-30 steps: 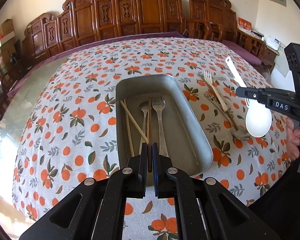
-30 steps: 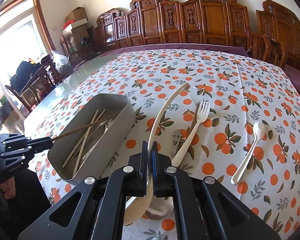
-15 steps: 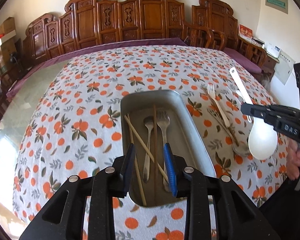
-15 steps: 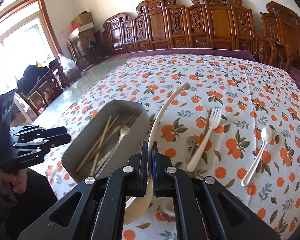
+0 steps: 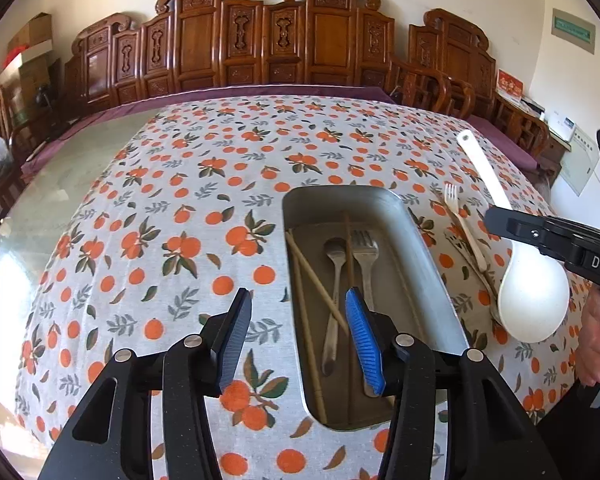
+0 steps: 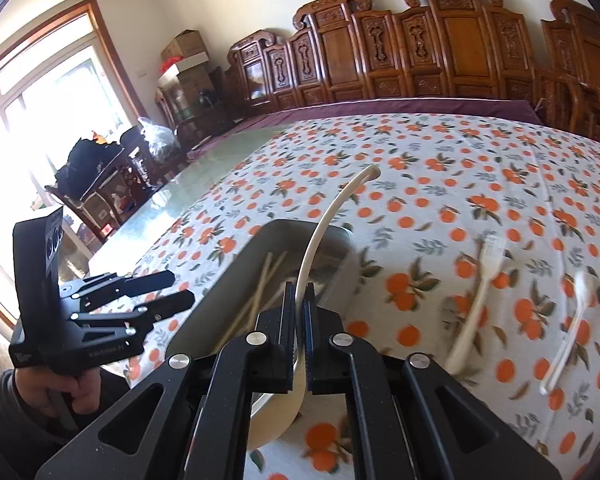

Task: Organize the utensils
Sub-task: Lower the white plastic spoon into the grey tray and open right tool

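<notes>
A metal tray [image 5: 340,193] on the orange-print cloth holds several chopsticks [image 5: 318,280], a metal spoon [image 5: 334,252] and a metal fork [image 5: 365,248]. My left gripper [image 5: 298,300] hovers over the tray's near left rim. Its jaws are opening and nothing is between them. It also shows at the left of the right wrist view, left gripper [image 6: 182,289]. My right gripper [image 6: 300,292] is shut on the handle of a large white ladle [image 6: 328,216] held above the tray [image 6: 204,320]. From the left wrist, the ladle [image 5: 534,300] hangs beside the tray's right wall.
A white plastic fork [image 6: 480,292] and a small white spoon [image 6: 572,320] lie on the cloth right of the tray. A grey metal utensil [image 5: 470,258] lies beside the fork [image 5: 460,220]. Carved wooden chairs line the far edge. Bare glass tabletop [image 6: 204,184] lies left.
My left gripper opened and let a brown chopstick drop into the tray, then drew back to the left. My right gripper carried the ladle up and left, over the tray.
</notes>
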{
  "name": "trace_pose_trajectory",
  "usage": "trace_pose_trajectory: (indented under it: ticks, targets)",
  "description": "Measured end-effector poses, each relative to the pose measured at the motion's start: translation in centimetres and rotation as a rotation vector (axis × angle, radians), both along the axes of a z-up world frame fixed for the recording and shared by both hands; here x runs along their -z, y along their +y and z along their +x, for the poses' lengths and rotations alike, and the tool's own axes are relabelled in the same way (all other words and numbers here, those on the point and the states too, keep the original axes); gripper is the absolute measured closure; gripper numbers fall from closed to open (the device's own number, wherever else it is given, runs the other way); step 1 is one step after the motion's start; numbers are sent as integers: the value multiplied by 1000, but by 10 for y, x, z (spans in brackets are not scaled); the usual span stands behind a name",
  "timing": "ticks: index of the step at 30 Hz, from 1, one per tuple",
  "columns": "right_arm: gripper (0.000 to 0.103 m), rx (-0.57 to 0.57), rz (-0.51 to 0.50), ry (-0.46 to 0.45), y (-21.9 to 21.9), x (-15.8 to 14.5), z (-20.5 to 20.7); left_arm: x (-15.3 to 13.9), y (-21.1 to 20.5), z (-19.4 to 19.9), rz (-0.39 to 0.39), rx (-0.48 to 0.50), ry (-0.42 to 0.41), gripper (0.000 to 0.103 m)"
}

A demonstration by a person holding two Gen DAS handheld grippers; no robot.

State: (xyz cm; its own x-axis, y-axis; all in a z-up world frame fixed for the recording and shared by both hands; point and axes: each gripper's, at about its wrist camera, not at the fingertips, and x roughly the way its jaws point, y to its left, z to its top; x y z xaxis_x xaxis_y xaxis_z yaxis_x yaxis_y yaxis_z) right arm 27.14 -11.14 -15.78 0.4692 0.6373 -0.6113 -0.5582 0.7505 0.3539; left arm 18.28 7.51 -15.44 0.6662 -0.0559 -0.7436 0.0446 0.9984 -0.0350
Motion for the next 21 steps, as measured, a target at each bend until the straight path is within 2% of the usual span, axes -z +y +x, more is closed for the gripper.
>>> trace_pose_trajectory:
  ticks: [3,7,12,21]
  targets:
    - [98,-21,-20,-1,20,3,3,-1,5,-1,4,-8,-8,56]
    - [98,-52,-55,21,46,15,10,-3,13,-2,-9,-23,-17,49]
    - [98,-78,-88,48,74,32,17,-4,18,-2,-9,-42,-24,49]
    - [98,-105,-88,88,85,49,18,-5,25,-3,-15,-53,-27,49]
